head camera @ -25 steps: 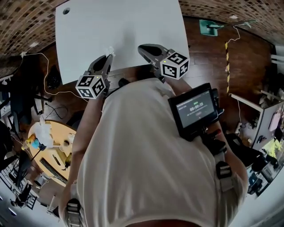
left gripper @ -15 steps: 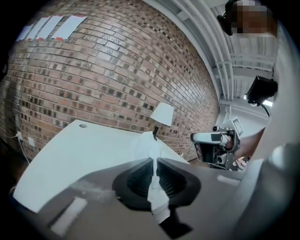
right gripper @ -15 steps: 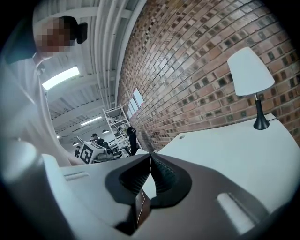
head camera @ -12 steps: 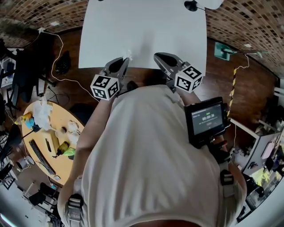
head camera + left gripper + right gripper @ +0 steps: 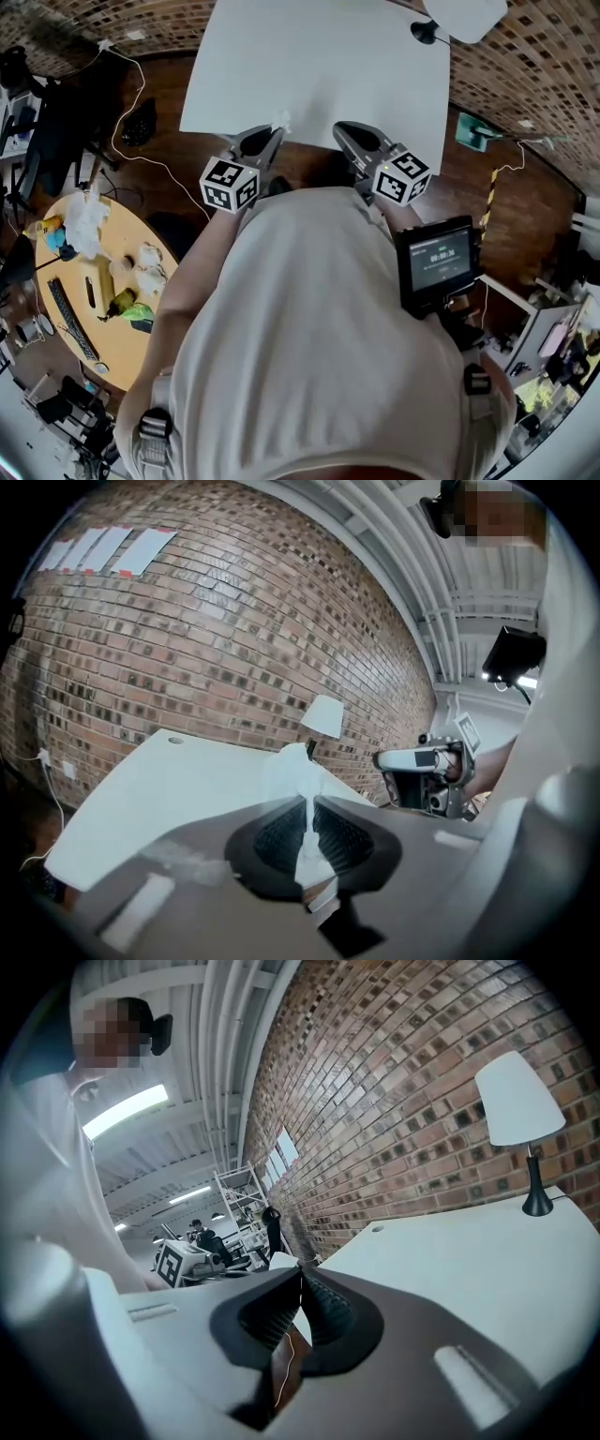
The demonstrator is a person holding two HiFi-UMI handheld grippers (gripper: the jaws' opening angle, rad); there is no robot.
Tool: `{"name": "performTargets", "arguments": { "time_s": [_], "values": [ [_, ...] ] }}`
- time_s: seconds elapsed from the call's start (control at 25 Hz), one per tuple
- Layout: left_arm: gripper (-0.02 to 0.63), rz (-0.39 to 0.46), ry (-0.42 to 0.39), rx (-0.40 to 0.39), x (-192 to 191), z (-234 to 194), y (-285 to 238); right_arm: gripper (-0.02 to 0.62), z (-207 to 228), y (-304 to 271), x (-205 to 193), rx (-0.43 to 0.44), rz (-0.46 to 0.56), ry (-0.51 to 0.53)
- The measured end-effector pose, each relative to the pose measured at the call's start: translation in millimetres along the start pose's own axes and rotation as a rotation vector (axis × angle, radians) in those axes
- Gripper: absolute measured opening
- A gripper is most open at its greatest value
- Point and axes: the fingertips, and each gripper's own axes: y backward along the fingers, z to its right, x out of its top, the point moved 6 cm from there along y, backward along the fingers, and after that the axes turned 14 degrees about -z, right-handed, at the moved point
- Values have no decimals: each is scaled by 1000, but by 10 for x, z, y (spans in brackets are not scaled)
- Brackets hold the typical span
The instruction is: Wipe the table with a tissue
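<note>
The white table (image 5: 319,66) fills the top of the head view. My left gripper (image 5: 275,133) hovers at the table's near edge and is shut on a white tissue (image 5: 279,121). In the left gripper view the tissue (image 5: 302,789) stands pinched between the dark pads and sticks up past the tips, with the table (image 5: 159,789) beyond. My right gripper (image 5: 343,130) hangs beside the left one at the same edge. In the right gripper view its jaws (image 5: 300,1277) meet at the tips with nothing between them.
A white-shaded lamp (image 5: 459,14) stands at the table's far right corner. A round wooden table (image 5: 94,281) with clutter sits to the left on the floor, with cables (image 5: 141,122) nearby. A brick wall (image 5: 234,639) runs behind the table.
Both grippers have risen a little together at the table's near edge. The left one still holds the tissue. The head view has swung, so the table sits more to the right.
</note>
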Motion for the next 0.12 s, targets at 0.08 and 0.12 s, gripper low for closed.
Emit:
{"name": "performTargets", "arguments": {
  "time_s": [0.08,0.12],
  "values": [
    [26,8,-3,16,-70,-190,232,8,-164,-247,27,9,3,15],
    [26,13,-4,26,-103,-293,357,8,-248,-381,45,14,5,23]
  ]
}}
